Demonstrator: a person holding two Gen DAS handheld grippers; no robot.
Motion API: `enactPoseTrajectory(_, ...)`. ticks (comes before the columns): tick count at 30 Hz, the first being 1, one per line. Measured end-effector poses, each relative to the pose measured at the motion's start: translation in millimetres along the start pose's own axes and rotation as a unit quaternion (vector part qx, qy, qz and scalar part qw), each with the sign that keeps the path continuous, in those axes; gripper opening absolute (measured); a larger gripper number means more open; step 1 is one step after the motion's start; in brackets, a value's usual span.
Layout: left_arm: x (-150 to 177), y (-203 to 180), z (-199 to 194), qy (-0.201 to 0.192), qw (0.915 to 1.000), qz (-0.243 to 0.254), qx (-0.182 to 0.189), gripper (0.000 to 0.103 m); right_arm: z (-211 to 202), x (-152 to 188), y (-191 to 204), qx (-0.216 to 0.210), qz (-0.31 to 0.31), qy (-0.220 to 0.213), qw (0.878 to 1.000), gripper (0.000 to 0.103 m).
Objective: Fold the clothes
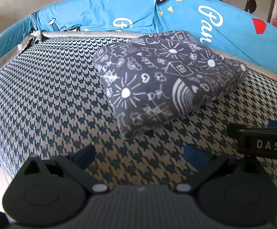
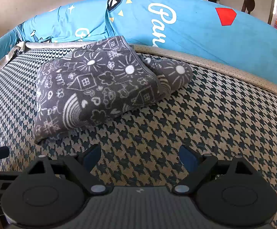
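Blanket [image 1: 165, 80] lies folded near the back edge of the bed [image 1: 43, 95], against the blue pillows [image 1: 233, 30]. My left tongs [image 1: 138, 158] and right tongs [image 2: 140, 157] gape wide, empty, short of it. Judged soft, thick, limp, moderately light; best gripped at the hemmed right-hand edges, where layers show.

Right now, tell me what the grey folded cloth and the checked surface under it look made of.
Folded cloth: seemingly soft fleece or brushed knit, matte, with fuzzy white doodles and thick rounded folds. Checked surface: apparently a flat woven mat, tan-and-dark houndstooth with visible weave, edged by a beige dotted trim.
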State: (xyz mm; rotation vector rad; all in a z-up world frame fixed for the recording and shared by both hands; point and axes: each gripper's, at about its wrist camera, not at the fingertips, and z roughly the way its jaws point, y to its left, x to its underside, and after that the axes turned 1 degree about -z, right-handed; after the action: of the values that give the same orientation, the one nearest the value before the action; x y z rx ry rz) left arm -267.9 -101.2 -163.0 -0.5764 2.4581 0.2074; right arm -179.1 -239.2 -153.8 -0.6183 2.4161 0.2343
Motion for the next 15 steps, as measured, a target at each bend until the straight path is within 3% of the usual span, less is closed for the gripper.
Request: enactPoseTrajectory(15,2.3,3.0,7.5,0.027,0.9996,-0.010,0.007,0.103,1.6,0.7,1.3,-0.001,-0.004,0.002,1.000,0.090)
